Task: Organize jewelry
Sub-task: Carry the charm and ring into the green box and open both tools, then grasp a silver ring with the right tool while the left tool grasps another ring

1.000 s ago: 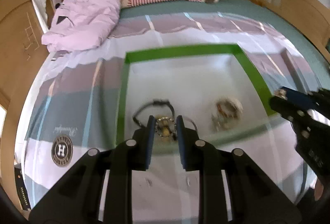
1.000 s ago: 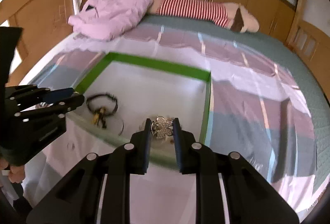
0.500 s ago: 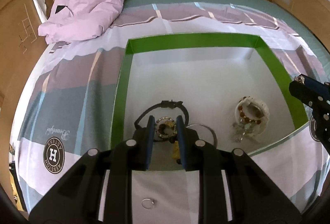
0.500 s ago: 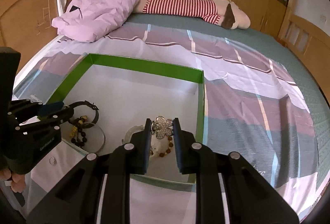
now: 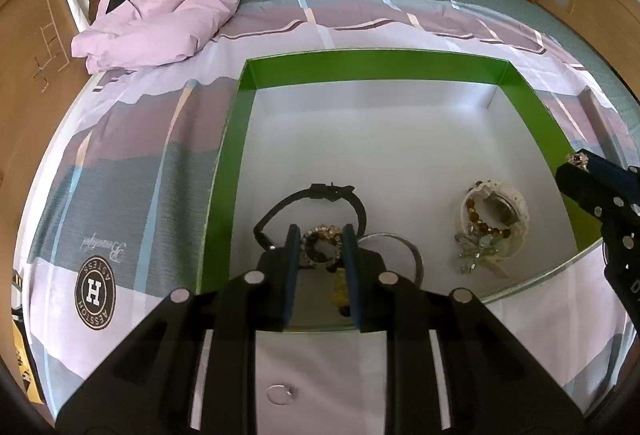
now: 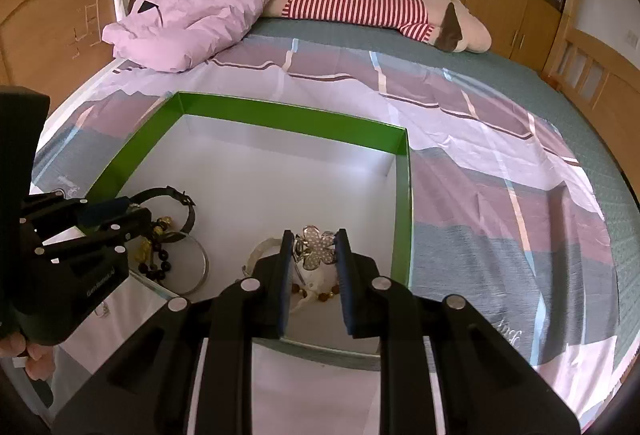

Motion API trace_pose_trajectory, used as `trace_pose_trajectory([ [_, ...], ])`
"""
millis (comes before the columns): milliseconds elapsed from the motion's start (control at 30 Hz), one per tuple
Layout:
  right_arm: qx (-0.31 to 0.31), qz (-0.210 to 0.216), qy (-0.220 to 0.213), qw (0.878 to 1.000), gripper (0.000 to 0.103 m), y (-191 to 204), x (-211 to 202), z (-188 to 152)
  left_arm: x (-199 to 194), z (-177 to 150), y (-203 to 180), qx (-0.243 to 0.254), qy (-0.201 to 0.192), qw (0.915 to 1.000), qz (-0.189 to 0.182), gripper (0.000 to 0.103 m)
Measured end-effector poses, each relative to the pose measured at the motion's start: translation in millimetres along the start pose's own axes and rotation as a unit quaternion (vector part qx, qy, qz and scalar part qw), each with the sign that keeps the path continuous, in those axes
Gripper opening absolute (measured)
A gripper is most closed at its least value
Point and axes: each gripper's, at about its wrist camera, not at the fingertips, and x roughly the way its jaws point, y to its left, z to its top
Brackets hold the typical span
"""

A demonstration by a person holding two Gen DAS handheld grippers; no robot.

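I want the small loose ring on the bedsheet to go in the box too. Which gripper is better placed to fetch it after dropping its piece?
Probably left. The ring lies on the sheet just under the left gripper, outside the green box. The right gripper, shut on the flower brooch, sits farther right.

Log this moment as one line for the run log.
left gripper: shut on beaded ring | right gripper: shut on flower brooch | both over green box | small ring outside on bedsheet

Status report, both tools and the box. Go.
Left tool shut on ring. Right tool shut on flower brooch. Both over the green box, jewelry piles below. Small ring loose on the sheet outside.
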Motion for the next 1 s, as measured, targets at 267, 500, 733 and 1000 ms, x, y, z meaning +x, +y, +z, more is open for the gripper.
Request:
trace_pose_trajectory([
  [267, -0.006, -0.006, 0.014, 1.000, 0.021, -3.0, 5.1, -5.8, -0.3, -5.6, -3.2, 0.010, -0.004, 0.9999, 0.005, 0.021],
  [500, -0.014, -0.011, 0.014, 1.000, 0.041, -2.6, 3.3, -8.4, -3.7, -5.9, -6.5, 0.012, -0.008, 0.9999, 0.005, 0.034],
  [733, -0.018, -0.007, 0.007, 1.000, 0.042, -0.8, -0.1, -7.9, -11.3, -3.3, -6.1, 0.012, -0.019, 0.9997, 0.008, 0.044],
  [1000, -0.023, 0.143, 0.007, 0.989, 0.035, 18.0, -30.5, -23.6, -54.0, -15.9, 29.3, -0.002, -0.022, 0.9994, 0.025, 0.047],
])
